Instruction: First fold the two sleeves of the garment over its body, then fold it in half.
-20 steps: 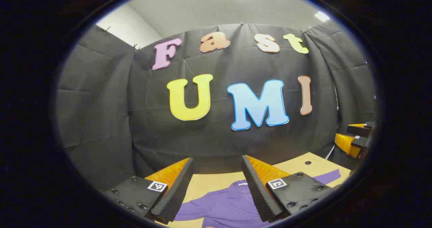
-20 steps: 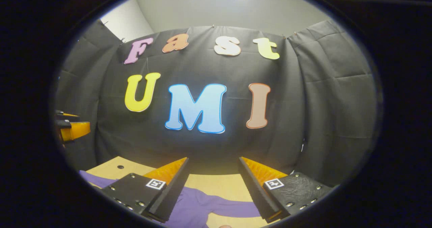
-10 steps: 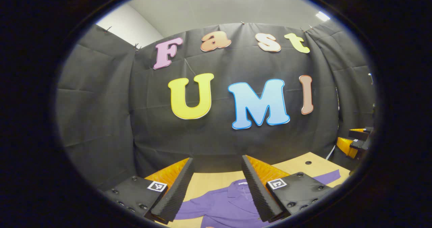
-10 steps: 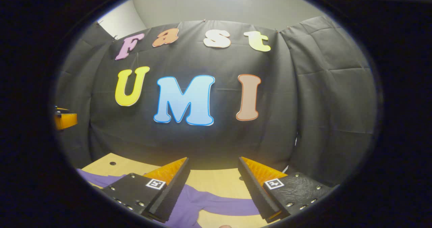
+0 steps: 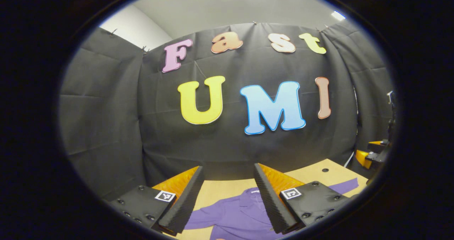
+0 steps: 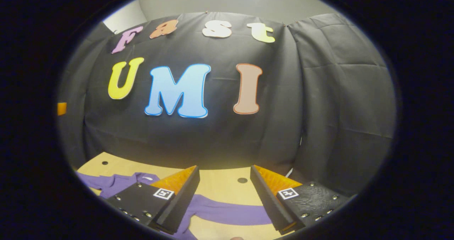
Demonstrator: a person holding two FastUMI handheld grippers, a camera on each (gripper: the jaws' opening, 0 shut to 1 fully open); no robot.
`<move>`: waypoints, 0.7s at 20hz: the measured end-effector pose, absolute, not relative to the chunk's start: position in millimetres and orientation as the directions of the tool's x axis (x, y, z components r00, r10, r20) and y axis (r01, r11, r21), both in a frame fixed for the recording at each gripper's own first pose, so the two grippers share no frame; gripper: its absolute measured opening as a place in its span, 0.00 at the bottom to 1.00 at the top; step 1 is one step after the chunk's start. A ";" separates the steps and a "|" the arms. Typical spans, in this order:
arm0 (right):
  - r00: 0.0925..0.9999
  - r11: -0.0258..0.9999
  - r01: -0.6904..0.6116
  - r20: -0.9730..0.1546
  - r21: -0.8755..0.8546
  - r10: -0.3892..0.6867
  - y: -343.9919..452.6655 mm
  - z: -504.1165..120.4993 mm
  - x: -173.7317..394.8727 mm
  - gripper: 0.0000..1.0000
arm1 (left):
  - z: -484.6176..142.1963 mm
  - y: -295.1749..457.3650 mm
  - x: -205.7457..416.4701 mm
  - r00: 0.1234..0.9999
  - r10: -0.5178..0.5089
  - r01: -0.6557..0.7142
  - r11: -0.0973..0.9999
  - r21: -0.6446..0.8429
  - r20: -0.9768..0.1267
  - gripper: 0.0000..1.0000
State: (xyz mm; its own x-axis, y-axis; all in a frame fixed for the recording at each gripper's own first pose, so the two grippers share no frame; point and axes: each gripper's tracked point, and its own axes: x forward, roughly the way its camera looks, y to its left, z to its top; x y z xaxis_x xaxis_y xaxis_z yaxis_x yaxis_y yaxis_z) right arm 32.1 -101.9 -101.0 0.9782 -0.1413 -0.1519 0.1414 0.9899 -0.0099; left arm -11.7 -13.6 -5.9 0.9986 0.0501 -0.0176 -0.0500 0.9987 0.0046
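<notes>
Both jaws stand wide apart, holding nothing. Below the right gripper [image 6: 225, 197] a purple sleeve [image 6: 230, 214] lies crosswise, long axis left-right; the left gripper [image 5: 227, 197] hangs over the collar [image 5: 248, 197] of the garment [image 5: 230, 217], so the right one seems nearer to a sleeve

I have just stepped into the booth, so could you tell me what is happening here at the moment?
A person holds a two-finger gripper in each hand above a purple garment spread flat on a wooden table. The left gripper and the right gripper are both open and hold nothing. One sleeve lies stretched out sideways, so no fold is made yet.
</notes>
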 end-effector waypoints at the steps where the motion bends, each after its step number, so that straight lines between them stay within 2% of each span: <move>1: 0.974 0.989 0.149 -0.174 -0.010 -0.148 -109.0 -113.2 33.7 0.91 | -5.9 -13.2 -12.4 0.998 0.056 -0.056 0.998 0.007 -0.020 0.94; 8: 0.927 0.981 0.195 -0.326 -0.006 -0.186 -153.4 -198.9 37.5 0.91 | -8.9 -15.1 -19.4 0.995 0.096 -0.095 0.995 0.018 -0.034 0.95; 9: 0.918 0.980 0.199 -0.347 -0.010 -0.190 -158.6 -211.0 37.2 0.94 | -10.7 -15.6 -20.3 0.994 0.101 -0.100 0.995 0.020 -0.037 0.94; 10: 0.909 0.979 0.204 -0.370 -0.016 -0.195 -164.3 -222.1 37.8 0.91 | -13.8 -15.2 -23.3 0.993 0.108 -0.107 0.994 0.022 -0.043 0.94; 14: 0.873 0.976 0.212 -0.441 -0.040 -0.207 -184.0 -265.7 34.3 0.91 | -17.6 -20.5 -25.8 0.991 0.124 -0.123 0.992 0.023 -0.058 0.92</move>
State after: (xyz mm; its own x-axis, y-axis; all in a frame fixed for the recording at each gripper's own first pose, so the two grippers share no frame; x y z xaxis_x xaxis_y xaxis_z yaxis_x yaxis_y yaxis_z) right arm 34.3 -184.0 -265.7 0.8730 -0.2073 -0.4415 0.2118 0.9765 -0.0397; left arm -25.8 -20.5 -17.6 0.9905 0.1244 -0.0585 -0.1233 0.9921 0.0225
